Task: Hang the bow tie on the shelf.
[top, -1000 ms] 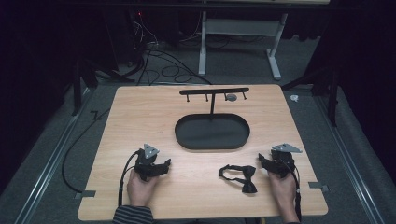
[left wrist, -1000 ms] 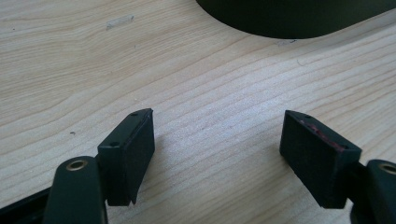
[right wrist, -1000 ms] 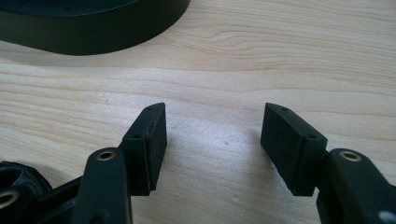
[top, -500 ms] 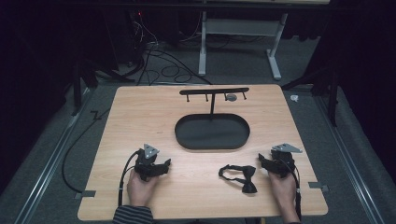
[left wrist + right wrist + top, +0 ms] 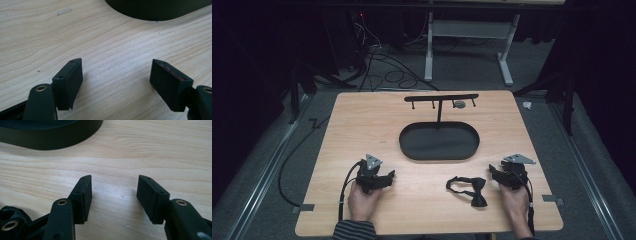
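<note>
While both of your hands are resting near the table's (image 5: 362, 125) front edge, you are keeping the left gripper (image 5: 384, 177) low on the wood with its jaws spread wide and nothing between them; the left gripper view is showing bare grain between the pads and the curved wall of the black oval tray (image 5: 160, 12) ahead. Your right gripper (image 5: 493, 173) is sitting just right of the black bow tie (image 5: 468, 189), jaws apart and empty, and they have just been narrowing a little, with nothing between them. In the right gripper view the fingers (image 5: 83, 195) are framing plain wood, with the tray wall (image 5: 50, 137) off to the upper left, so you are not yet pointing at the tie.

The bow tie is lying flat on the table, in front of the tray and near the right gripper, its strap looped toward the left. It is sitting apart from both the tray and the rack (image 5: 441, 98), the T-shaped stand with small hooks rising behind the tray. That layout is probably deliberate: tie within reach of the right hand, hooks and tray straight ahead as likely destinations.

Judgement: you are preparing a pick-up. You are needing to swing the right jaws left onto the knot or strap, since limp fabric lying flat is offering little to pinch.
</note>
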`<state>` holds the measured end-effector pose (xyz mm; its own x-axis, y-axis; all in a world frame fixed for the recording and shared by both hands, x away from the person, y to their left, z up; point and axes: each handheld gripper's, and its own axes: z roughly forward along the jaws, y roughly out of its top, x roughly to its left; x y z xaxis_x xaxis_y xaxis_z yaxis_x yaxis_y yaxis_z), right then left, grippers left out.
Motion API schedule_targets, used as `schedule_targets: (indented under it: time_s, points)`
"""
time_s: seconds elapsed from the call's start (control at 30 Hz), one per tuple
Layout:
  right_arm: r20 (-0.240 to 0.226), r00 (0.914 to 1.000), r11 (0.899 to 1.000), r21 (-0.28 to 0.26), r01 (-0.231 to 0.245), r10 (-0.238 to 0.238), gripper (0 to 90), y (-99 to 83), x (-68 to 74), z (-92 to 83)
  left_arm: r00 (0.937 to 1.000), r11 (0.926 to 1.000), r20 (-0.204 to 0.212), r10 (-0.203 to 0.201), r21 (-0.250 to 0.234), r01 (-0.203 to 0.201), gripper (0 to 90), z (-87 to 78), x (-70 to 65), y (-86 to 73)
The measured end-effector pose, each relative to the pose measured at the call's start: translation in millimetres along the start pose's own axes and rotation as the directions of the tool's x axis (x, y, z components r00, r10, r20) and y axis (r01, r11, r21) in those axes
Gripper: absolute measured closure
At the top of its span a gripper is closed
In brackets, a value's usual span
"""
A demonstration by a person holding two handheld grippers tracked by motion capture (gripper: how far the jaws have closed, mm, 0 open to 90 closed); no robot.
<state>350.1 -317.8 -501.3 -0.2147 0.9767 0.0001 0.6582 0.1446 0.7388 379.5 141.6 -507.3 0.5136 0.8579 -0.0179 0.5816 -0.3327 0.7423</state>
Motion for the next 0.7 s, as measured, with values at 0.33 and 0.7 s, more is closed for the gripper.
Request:
schedule_targets:
  time_s: [0.33, 0.7]
  points:
    - [-0.068, 0.9976, 0.999, -0.040, -0.011, 0.009, 52.8, 2.8, 5.4, -10.9, 1.0000, 1.0000, 0.000, 0.000, 0.000, 0.000, 26.8, 0.0, 0.0, 0.0]
    - [-0.161, 0.9868, 0.997, -0.072, 0.006, -0.018, 57.1, 5.2, 15.3, -25.3, 1.0000, 1.0000, 0.000, -0.002, 0.000, 0.002, 26.8, 0.0, -0.1, 0.0]
